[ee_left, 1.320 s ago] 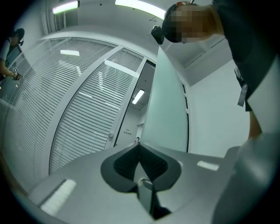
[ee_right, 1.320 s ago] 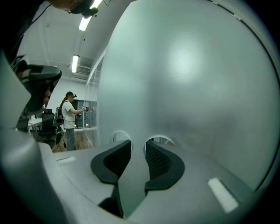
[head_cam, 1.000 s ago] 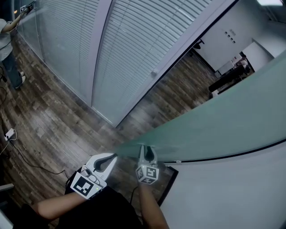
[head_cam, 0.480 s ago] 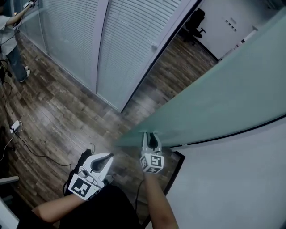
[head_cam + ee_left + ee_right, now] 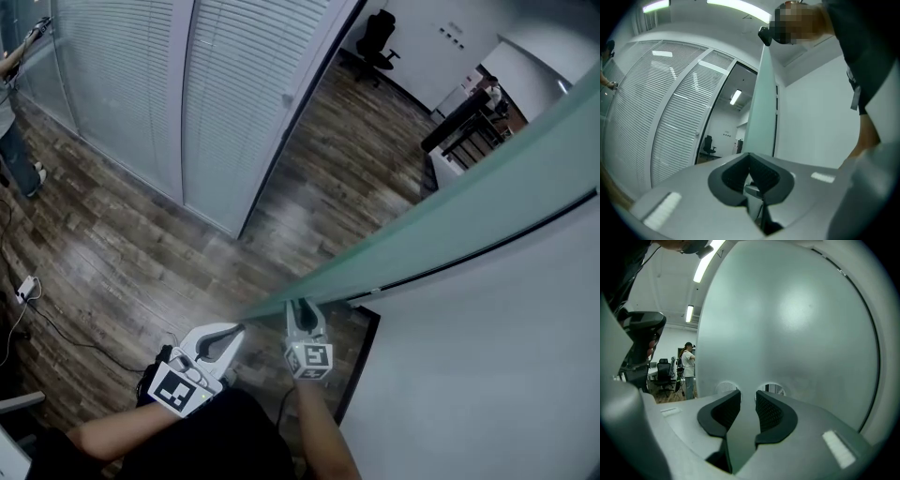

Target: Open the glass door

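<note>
I'm seeing the left gripper (image 5: 230,333) and right gripper (image 5: 302,309) showing pale grey shells, black ribbed pads (image 5: 771,412) and black-and-white marker cubes (image 5: 310,359), the person wearing dark clothing (image 5: 202,436).

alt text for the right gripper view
The right gripper holds a grey-green strip of the frosted glass door between its jaws, and the door fills most of the view. At left, past the door, a person stands among office chairs under ceiling lights.
</note>
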